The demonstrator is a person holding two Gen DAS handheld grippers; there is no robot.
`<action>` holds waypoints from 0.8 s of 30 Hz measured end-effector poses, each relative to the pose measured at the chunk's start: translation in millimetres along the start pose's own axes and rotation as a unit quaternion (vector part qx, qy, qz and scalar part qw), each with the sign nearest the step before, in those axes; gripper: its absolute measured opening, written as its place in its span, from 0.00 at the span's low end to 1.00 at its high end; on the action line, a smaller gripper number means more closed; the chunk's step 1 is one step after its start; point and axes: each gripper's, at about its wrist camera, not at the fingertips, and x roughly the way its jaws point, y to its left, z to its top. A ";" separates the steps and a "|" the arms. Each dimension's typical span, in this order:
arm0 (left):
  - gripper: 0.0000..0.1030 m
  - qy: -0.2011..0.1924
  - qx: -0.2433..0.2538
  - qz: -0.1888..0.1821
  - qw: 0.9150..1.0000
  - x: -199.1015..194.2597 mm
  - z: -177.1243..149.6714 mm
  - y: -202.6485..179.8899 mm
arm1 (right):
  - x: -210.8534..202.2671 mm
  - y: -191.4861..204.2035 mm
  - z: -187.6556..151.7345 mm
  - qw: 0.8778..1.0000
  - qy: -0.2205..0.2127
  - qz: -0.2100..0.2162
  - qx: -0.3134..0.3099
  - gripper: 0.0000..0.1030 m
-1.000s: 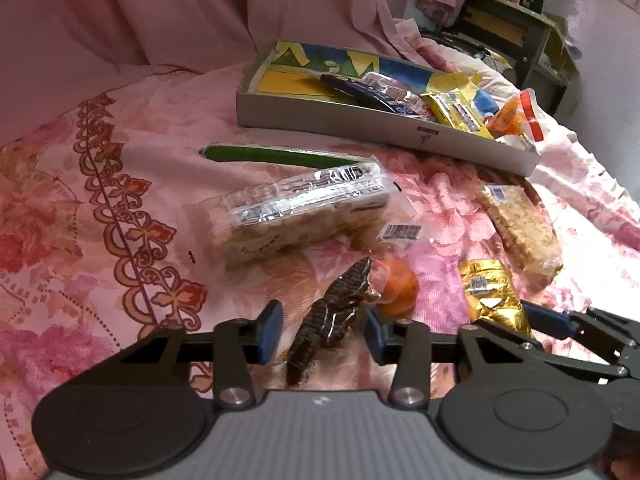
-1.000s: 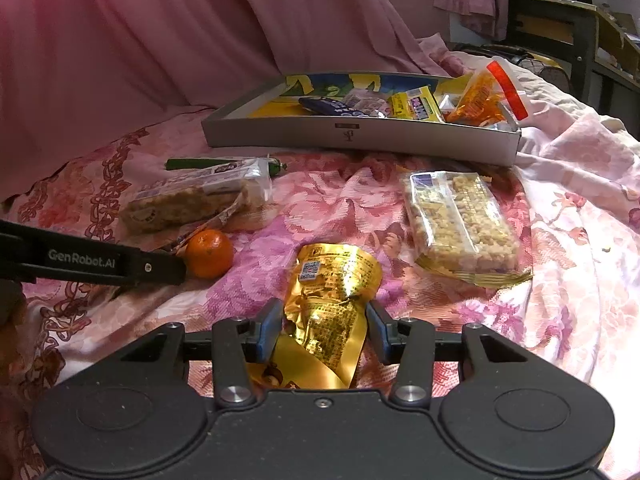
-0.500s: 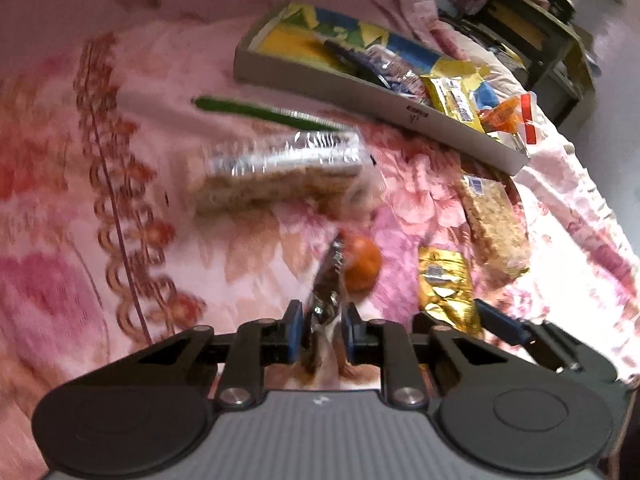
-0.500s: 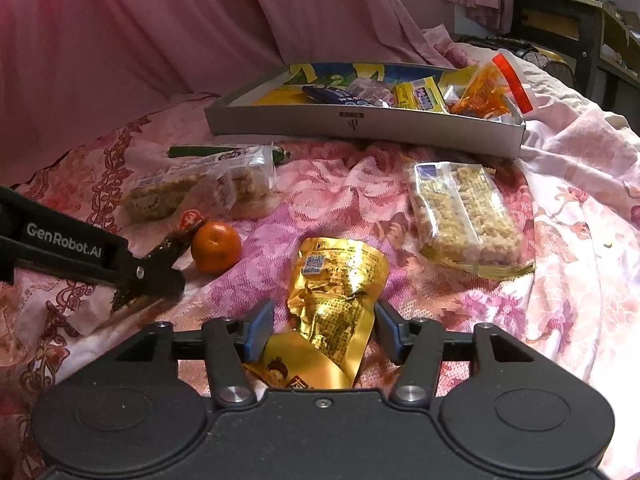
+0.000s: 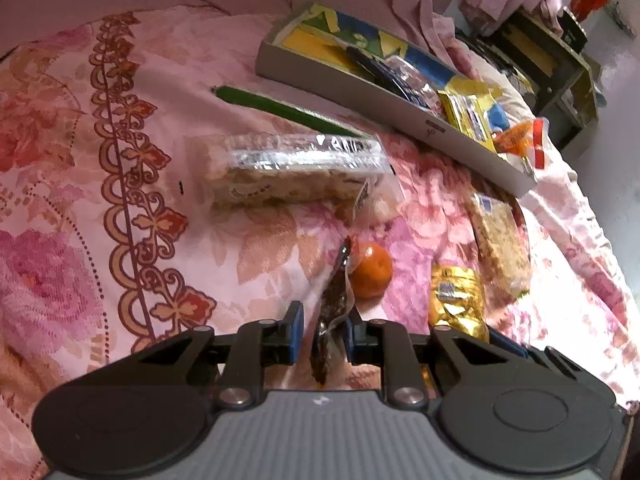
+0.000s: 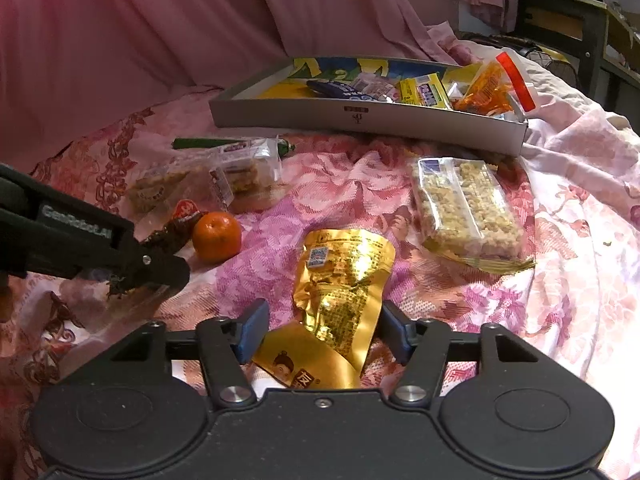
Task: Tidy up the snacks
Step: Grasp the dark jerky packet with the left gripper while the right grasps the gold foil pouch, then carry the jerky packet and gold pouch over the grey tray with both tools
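While the left claw pinches a dark snack packet, the right claw – spread – straddles a gold pouch.

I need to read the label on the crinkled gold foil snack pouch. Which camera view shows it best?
The right wrist view: the crinkled gold foil snack pouch lies whole and central, print facing up, between the open right tool fingers. The left wrist view shows it only small, at an angle, partly behind that view's own tool body.

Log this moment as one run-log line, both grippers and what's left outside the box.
left gripper: shut on dark snack packet | right gripper: open around gold pouch | orange, two cereal-bar packs on bedspread | box: partly filled
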 end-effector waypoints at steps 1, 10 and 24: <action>0.22 -0.003 0.001 0.003 1.000 0.0 0.2 -0.3 | -0.4 -1.0 0.4 1.000 -0.002 0.001 0.004 0.53; 0.13 -0.008 0.017 0.019 1.000 0.4 -4.1 -11.9 | -3.2 4.8 0.9 1.000 -0.019 0.008 -0.013 0.34; 0.11 -0.034 -0.020 0.025 0.999 -34.3 -40.8 -24.6 | -25.3 12.9 -3.5 0.997 -0.045 0.023 -0.062 0.27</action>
